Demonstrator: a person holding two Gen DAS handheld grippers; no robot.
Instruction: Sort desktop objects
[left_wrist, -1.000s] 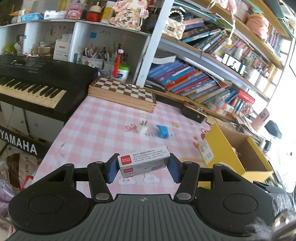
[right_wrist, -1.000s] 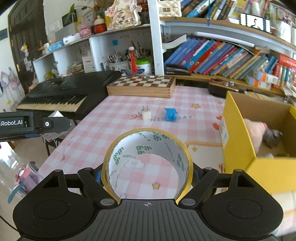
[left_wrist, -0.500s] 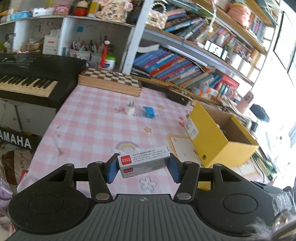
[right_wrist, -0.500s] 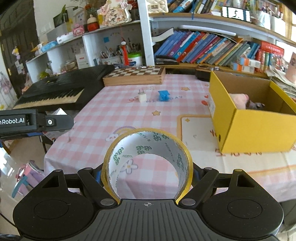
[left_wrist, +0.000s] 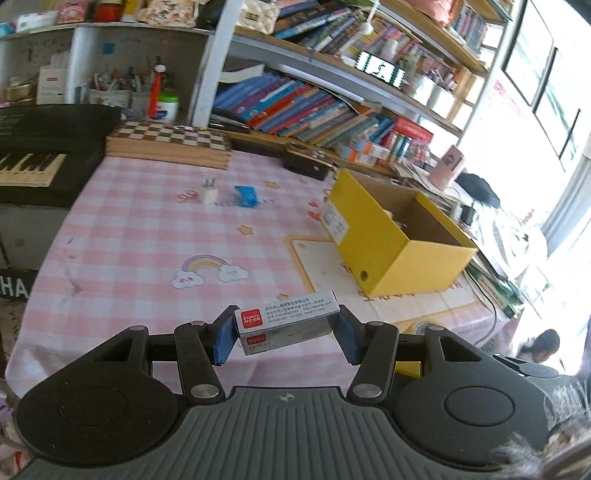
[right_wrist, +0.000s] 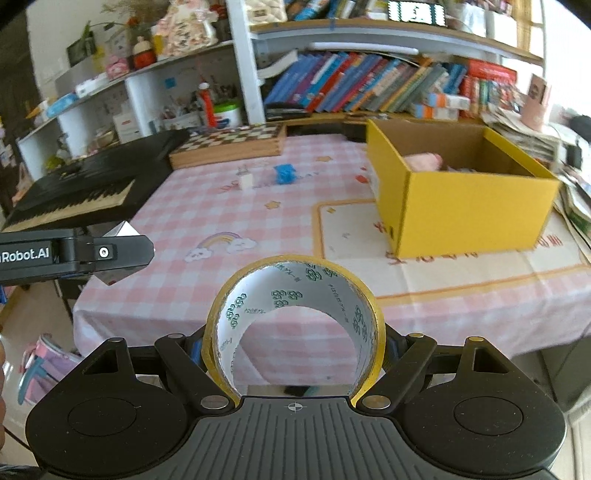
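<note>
My left gripper (left_wrist: 286, 334) is shut on a small grey staple box (left_wrist: 286, 319) with a red label, held above the table's near edge. My right gripper (right_wrist: 293, 341) is shut on a yellow-edged roll of tape (right_wrist: 293, 291), also held in the air before the table. The left gripper (right_wrist: 77, 253) shows at the left of the right wrist view with the staple box (right_wrist: 120, 254) in it. An open yellow cardboard box (left_wrist: 391, 240) (right_wrist: 465, 199) stands on the right of the pink checked tablecloth (left_wrist: 147, 229), something pink inside it. A white plug (left_wrist: 209, 192) (right_wrist: 245, 180) and a blue object (left_wrist: 246, 195) (right_wrist: 285, 173) lie farther back.
A chessboard box (left_wrist: 170, 142) (right_wrist: 232, 142) sits at the table's back edge and a black keyboard (left_wrist: 40, 155) (right_wrist: 85, 188) stands to the left. Crowded bookshelves (left_wrist: 325, 107) rise behind. A beige mat (right_wrist: 461, 266) lies under the yellow box. A dark case (left_wrist: 306, 164) lies behind the box.
Both grippers have drawn back from the table and swung right, so the yellow box now sits more in view. The staple box and the tape roll stay gripped.
</note>
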